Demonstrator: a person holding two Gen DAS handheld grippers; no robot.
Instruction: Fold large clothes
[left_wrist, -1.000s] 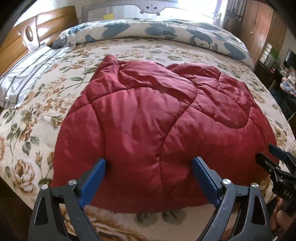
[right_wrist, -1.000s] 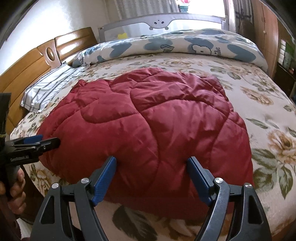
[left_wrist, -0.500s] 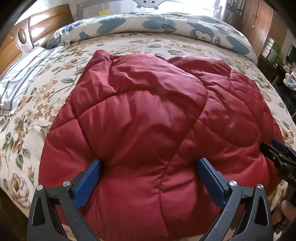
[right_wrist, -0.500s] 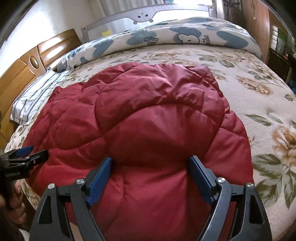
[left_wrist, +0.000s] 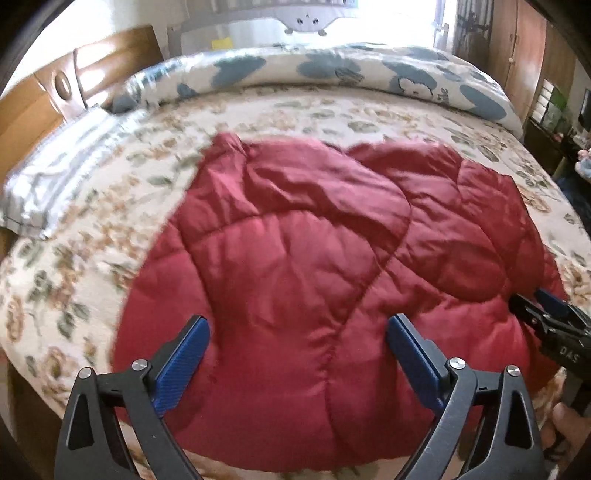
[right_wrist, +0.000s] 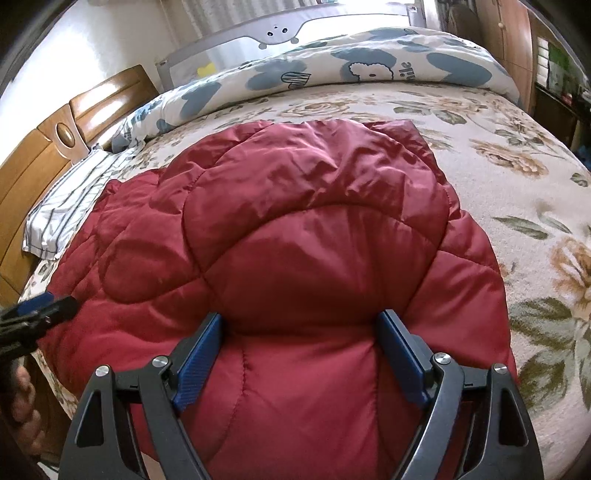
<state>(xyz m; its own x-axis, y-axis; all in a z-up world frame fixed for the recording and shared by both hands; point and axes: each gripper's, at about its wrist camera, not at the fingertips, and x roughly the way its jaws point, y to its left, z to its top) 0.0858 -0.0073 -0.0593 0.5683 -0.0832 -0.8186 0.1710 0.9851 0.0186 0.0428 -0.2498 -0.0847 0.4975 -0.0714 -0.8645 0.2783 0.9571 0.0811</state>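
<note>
Your red quilted jacket (left_wrist: 314, 280) lies spread on the bed's floral bedspread (left_wrist: 92, 258), near the front edge of the mattress. It is a puffy, glossy garment stitched in wide curved panels, with creases running across the upper part. In the right wrist view its far end looks squared off and flat against the bedspread (right_wrist: 517, 155), while the near part bulges up in a rounded hump. In the left wrist view a small bunched corner sticks up at the far left of the jacket.

Your left gripper (left_wrist: 295, 362) sits over the near edge of the jacket with its blue pads (left_wrist: 181, 365) spread wide apart; you cannot tell from this view whether they touch the fabric. Your right gripper (right_wrist: 299, 354) also has its fingers spread wide, and the padded hump of the jacket (right_wrist: 306, 258) fills the space between the two blue pads (right_wrist: 199, 354), pressing against both.

Each gripper shows at the edge of the other's view, beside the jacket's side edge.

Beyond the jacket, a rolled duvet with blue shapes (right_wrist: 332, 74) lies across the far side of the bed, and a striped pillow (left_wrist: 62, 173) rests by the wooden headboard (right_wrist: 44, 155). No containers show anywhere in either view
</note>
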